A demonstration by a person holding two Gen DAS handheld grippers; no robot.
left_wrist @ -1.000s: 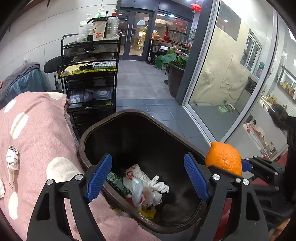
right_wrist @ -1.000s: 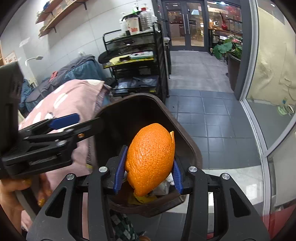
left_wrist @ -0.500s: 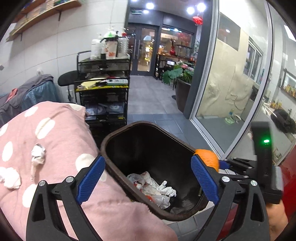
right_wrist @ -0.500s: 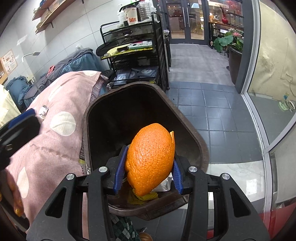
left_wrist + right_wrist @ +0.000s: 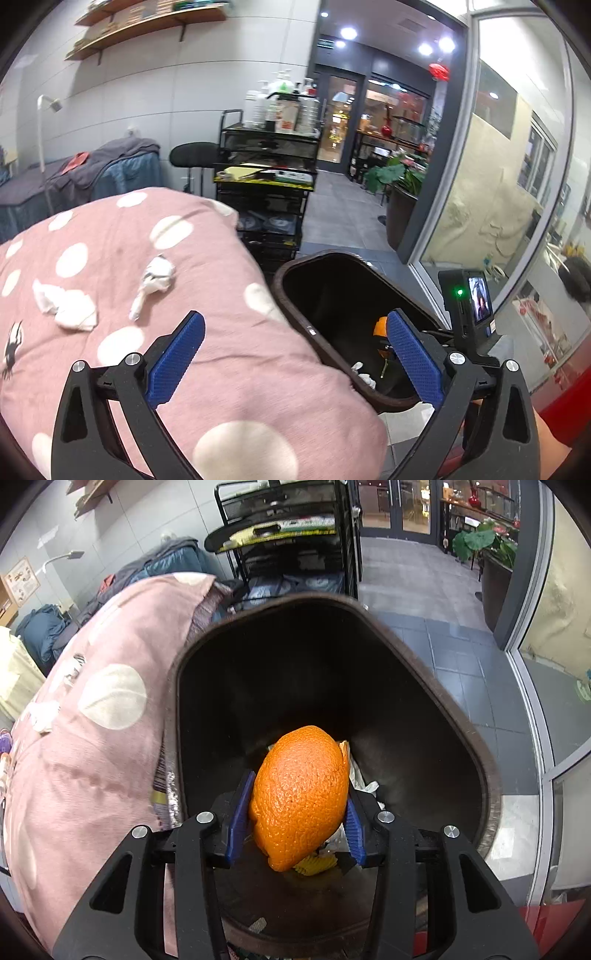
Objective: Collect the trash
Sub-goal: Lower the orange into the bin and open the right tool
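Lower now: claw-clamped pebbly orange peel (image 5: 301, 794)

A black shelf cart (image 5: 267, 177), a potted plant (image 5: 400, 192), perhaps a stool (image 5: 194, 153).

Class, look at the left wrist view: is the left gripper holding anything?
No: the left gripper gapes wide with only the pink blanket beyond it.
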